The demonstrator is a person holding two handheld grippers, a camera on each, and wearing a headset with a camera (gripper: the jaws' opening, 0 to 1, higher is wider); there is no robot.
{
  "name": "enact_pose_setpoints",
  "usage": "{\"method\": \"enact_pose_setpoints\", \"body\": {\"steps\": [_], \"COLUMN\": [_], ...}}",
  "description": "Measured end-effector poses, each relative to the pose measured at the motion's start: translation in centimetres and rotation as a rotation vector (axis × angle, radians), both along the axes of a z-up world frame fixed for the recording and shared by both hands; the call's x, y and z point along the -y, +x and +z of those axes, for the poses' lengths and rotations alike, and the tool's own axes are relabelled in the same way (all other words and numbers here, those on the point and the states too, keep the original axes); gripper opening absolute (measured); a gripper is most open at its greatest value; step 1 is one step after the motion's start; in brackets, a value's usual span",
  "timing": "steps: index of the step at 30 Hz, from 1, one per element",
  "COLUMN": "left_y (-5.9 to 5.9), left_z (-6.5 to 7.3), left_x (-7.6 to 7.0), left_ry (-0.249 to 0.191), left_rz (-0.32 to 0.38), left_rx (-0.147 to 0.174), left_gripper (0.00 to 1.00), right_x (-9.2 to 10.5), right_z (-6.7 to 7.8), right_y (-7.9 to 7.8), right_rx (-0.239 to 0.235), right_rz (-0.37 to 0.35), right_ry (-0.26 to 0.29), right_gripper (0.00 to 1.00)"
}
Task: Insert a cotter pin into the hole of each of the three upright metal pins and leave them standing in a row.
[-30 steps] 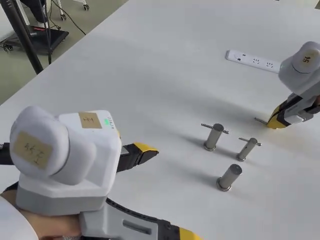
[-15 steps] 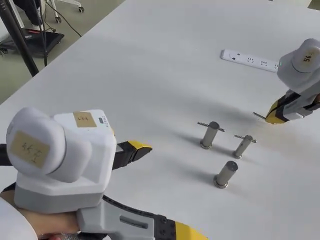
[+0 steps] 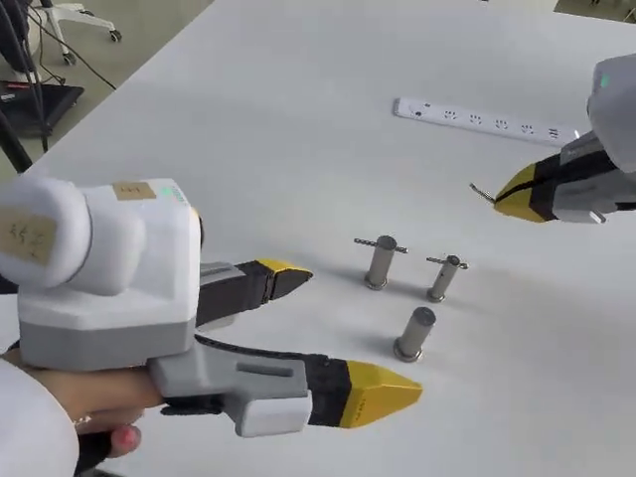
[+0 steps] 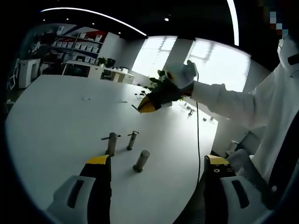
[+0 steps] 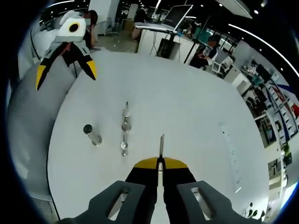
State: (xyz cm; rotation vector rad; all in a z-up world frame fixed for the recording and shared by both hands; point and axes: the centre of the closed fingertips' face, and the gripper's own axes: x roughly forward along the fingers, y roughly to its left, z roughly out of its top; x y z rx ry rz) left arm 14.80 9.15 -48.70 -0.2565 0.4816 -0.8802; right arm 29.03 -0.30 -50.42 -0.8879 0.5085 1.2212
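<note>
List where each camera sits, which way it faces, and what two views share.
Head view: on the headset, looking down at the flat white table; open left tongs, a hand and right tongs show.
Left gripper view: behind its spread jaws, facing three upright silver metal pins and a white sleeve.
Right gripper view: behind its shut jaws gripping a thin grey metal cotter pin, facing the left tongs.
Shared: both gripper views show the pins and the opposite tongs.

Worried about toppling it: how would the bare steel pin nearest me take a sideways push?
The bare shiny steel cylinder pin stands on a narrow flared foot, so it probably tips easily, then rolls, being round. Solid-looking, likely heavy for its size.
</note>
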Motion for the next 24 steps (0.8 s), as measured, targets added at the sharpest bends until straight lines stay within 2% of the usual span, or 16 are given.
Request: {"method": "enact_pose_setpoints", "body": {"steps": [3,6,7,10,11,13,18,20,21,23,24], "left_y": [0.7,1.4,1.6,2.5,3.0,3.7,3.9,3.9,3.9,4.2,4.3], "left_z": [0.5,0.8,0.9,1.7,2.1,2.3,1.6,1.0,0.6,0.6,0.7], "left_x": [0.5,1.4,1.6,2.3,2.8,3.5,5.7,6.3,6.7,7.2,7.4], "left_ry": [-0.015,-0.015,-0.019,-0.061,-0.094,-0.120,-0.099,-0.066,-0.041,-0.040,-0.047], "left_rz": [-0.009,-0.038,-0.041,-0.034,-0.022,-0.017,-0.086,-0.112,-0.130,-0.134,-0.139], "left_rx": [-0.005,-0.023,-0.028,-0.041,-0.053,-0.083,-0.135,-0.153,-0.167,-0.181,-0.197], "left_gripper": [0.78,0.68,0.65,0.58,0.55,0.52,0.42,0.36,0.35,0.31,0.30], "right_x": [0.0,-0.1,0.2,0.6,0.7,0.9,1.2,1.2,1.2,1.4,1.2], "right_z": [0.9,1.5,1.4,1.1,0.9,0.5,0.4,0.7,0.8,0.9,1.0], "right_y": [-1.7,-3.3,-3.1,-4.4,-5.1,-6.0,-7.3,-7.8,-8.1,-8.3,-8.5], "right_rx": [0.021,0.052,0.051,0.042,0.037,0.027,0.047,0.065,0.089,0.132,0.130], "right_rz": [-0.019,-0.047,-0.055,-0.096,-0.097,-0.116,-0.123,-0.122,-0.114,-0.092,-0.089], "right_ry": [0.053,0.110,0.119,0.140,0.142,0.154,0.176,0.179,0.168,0.129,0.138], "right_gripper": [0.00,0.00,0.00,0.00,0.00,0.00,0.00,0.00,0.00,0.00,0.00]}}
